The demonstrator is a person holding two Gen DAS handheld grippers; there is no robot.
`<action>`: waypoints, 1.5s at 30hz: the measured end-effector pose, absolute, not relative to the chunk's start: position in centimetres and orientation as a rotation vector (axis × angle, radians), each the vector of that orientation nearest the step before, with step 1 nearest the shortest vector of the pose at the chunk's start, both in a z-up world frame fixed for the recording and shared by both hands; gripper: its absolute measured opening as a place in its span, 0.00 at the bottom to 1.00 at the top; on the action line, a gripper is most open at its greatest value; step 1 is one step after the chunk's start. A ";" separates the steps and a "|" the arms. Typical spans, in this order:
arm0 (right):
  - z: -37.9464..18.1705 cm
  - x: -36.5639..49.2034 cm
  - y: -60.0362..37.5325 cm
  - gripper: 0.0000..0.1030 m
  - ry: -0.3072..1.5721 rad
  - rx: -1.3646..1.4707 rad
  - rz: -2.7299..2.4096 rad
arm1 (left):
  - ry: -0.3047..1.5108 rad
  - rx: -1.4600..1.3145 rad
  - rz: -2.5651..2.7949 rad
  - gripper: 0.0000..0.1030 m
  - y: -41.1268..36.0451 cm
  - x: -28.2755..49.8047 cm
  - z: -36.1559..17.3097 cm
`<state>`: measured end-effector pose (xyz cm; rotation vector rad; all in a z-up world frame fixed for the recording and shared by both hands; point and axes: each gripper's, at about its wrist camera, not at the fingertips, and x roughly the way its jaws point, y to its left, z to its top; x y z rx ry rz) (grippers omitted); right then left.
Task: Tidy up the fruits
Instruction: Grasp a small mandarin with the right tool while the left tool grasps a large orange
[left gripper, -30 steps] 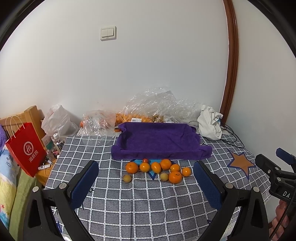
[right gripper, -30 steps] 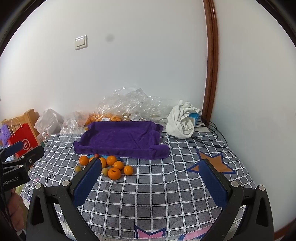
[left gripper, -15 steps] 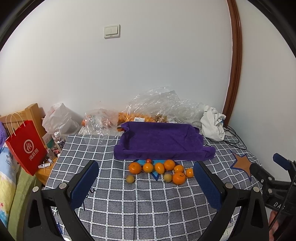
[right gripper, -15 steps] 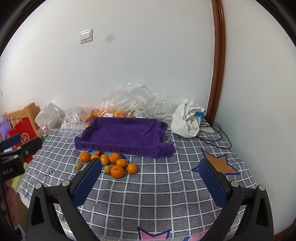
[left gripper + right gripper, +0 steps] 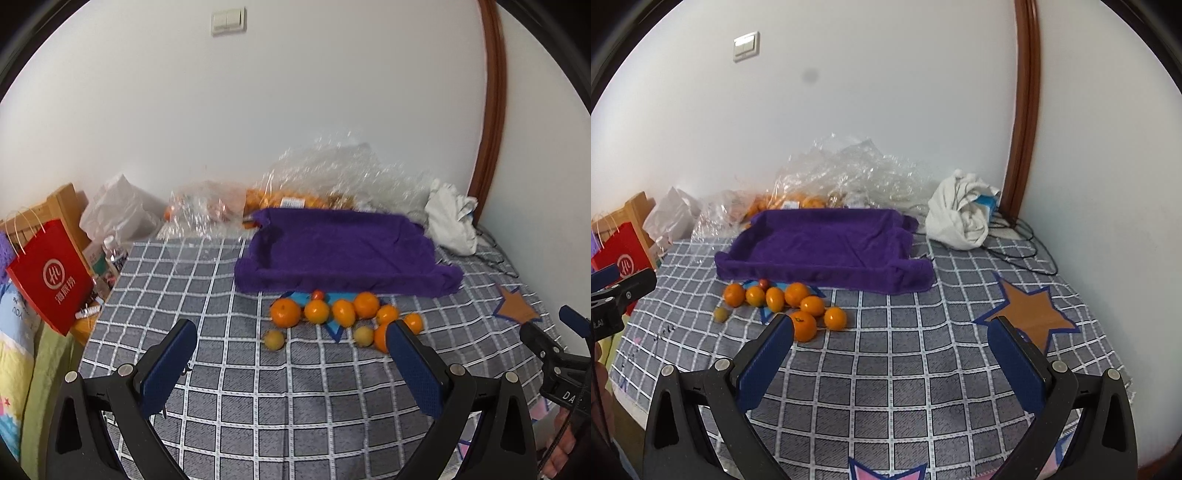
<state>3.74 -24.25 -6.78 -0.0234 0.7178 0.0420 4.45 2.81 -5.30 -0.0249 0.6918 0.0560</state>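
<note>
Red paper bag [image 5: 50, 273] at far left, beside the checkered bed cover [image 5: 229, 369]. Left gripper [image 5: 288, 354] fingers wide, holding nothing. Oranges [image 5: 341, 314] clustered just in front of the purple towel-lined tray [image 5: 343, 251] — tray without fruit. Right gripper [image 5: 890, 347] fingers wide, nothing held — white cloth bundle [image 5: 960, 218] at far right.

A red paper bag [image 5: 51, 277] stands at the left edge of the checked bedspread [image 5: 280, 391], crumpled clear plastic [image 5: 857, 166] and a white cloth [image 5: 960, 218] lie by the wall, under a light switch [image 5: 228, 21].
</note>
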 end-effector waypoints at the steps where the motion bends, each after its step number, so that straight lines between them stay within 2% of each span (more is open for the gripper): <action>1: -7.4 4.2 -24.2 1.00 0.735 -0.028 0.048 | 0.702 -0.030 0.061 1.00 3.1 4.9 -5.8; 6: -10.8 6.4 -23.9 1.00 0.755 -0.029 0.074 | 0.757 -0.053 0.093 0.99 5.3 7.5 -8.5; 10: -13.3 8.6 -22.8 0.97 0.803 -0.038 0.112 | 0.807 -0.077 0.112 0.94 6.8 9.0 -10.6; 13: -15.1 10.2 -21.8 0.85 0.837 -0.040 0.141 | 0.840 -0.090 0.116 0.93 8.0 9.9 -12.2; 15: -16.1 11.2 -21.4 0.72 0.859 -0.038 0.156 | 0.855 -0.094 0.110 0.92 8.4 10.2 -12.9; 18: -17.5 12.8 -20.9 0.61 0.900 -0.007 0.192 | 0.882 -0.104 0.101 0.89 9.0 10.6 -14.0; 20: -18.2 13.6 -20.6 0.56 0.922 0.014 0.224 | 0.899 -0.117 0.092 0.86 9.4 10.8 -14.8; 26: -19.8 15.8 -19.5 0.53 0.941 0.039 0.280 | 0.934 -0.147 0.079 0.82 10.2 11.5 -16.0; 28: -20.3 16.4 -19.3 0.47 0.957 0.049 0.288 | 0.937 -0.159 0.063 0.82 10.2 11.8 -16.0; 30: -20.6 16.8 -19.2 0.35 0.957 0.064 0.305 | 0.942 -0.174 0.036 0.82 9.9 12.4 -16.0; 32: -20.6 17.0 -19.3 0.30 0.958 0.062 0.320 | 0.941 -0.173 0.013 0.81 9.4 13.2 -15.9; 37: -20.2 16.5 -20.6 0.30 0.949 0.013 0.276 | 0.934 -0.176 -0.041 0.79 7.9 15.0 -15.6; 40: -20.0 16.2 -21.9 0.30 0.944 -0.011 0.247 | 0.948 -0.164 -0.053 0.74 6.9 16.2 -16.1; 45: -20.4 15.7 -23.6 0.30 0.956 -0.009 0.225 | 0.989 -0.151 -0.067 0.59 6.1 17.4 -17.6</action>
